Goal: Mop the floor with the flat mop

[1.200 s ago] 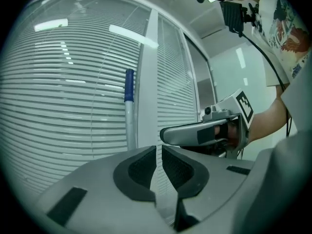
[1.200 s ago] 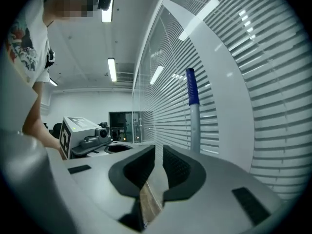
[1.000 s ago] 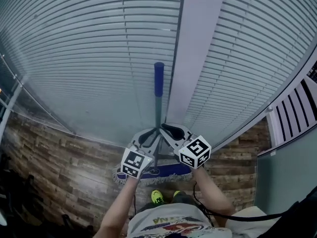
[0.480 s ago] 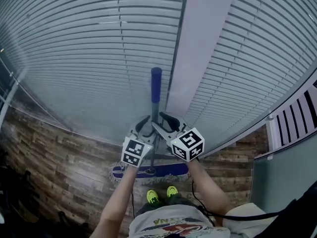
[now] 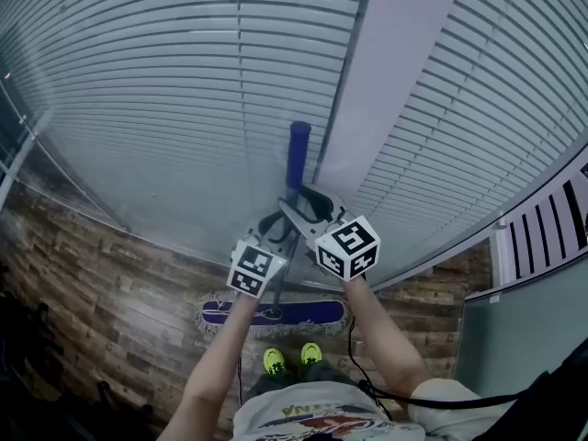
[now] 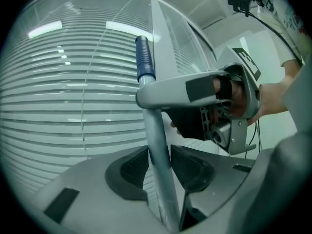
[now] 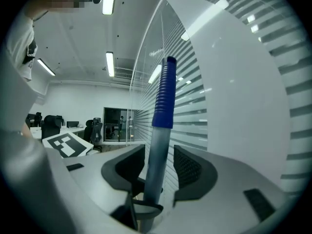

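Right by the striped glass wall (image 5: pixel 138 108), a person stands on a brown wood floor (image 5: pixel 110 292) with the flat mop (image 5: pixel 276 313) in front of them. The mop's wide blue head lies flat on the floor, just ahead of two bright yellow-green shoes (image 5: pixel 274 360). Its grey pole (image 6: pixel 155 130) goes up close to the glass and ends in a blue grip (image 5: pixel 297 152).

Both bare arms reach out forward from the body and come close together at the pole. The left arm (image 5: pixel 225 356) comes in from the left and the right arm (image 5: pixel 377 338) from the right, so the two make a V shape. Each hand holds its tongs nearly level, with the marker cube turned up toward the head view.

The left tongs (image 5: pixel 276 231) sit lower on the pole. In the left gripper view the pole runs up between the two dark pads, which sit very near it on both sides. They are let go, not squeezing (the jaws have just been closing in a bit, with the pole between them).

The right tongs (image 5: pixel 303 207) sit higher, just under the blue grip, and in the left gripper view they cross the pole above the left tongs. In the right gripper view the pole stands between the pads with a small gap on each side. These tongs are loose too, and their jaws have just been opening around the pole.

A black cable (image 5: pixel 354 352) hangs beside the right arm.
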A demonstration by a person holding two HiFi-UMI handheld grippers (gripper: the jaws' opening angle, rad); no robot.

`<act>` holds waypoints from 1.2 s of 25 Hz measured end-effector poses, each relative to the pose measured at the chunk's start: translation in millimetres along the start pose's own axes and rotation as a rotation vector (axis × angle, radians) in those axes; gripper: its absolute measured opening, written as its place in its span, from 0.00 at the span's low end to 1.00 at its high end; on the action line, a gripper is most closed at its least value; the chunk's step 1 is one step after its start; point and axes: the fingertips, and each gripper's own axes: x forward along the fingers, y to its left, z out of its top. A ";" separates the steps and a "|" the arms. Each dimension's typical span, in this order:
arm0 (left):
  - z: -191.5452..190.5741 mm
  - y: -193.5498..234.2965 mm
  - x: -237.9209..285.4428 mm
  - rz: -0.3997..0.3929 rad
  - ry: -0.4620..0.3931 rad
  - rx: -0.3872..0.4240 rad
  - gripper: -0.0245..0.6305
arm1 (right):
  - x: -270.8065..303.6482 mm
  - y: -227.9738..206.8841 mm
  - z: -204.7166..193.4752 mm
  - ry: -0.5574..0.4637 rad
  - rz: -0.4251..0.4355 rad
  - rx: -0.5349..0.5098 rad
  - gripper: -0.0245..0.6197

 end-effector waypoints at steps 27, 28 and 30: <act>14.5 -193.5 -130.9 -0.098 -0.003 0.131 0.23 | -180.1 159.2 65.8 -0.143 0.139 -0.017 0.23; 18.4 -206.2 -133.9 -0.104 -0.007 0.136 0.26 | -196.1 164.4 65.4 -0.146 0.143 -0.017 0.23; 26.9 -230.5 -134.6 -0.117 -0.018 0.139 0.35 | -227.9 169.0 61.6 -0.153 0.152 -0.012 0.23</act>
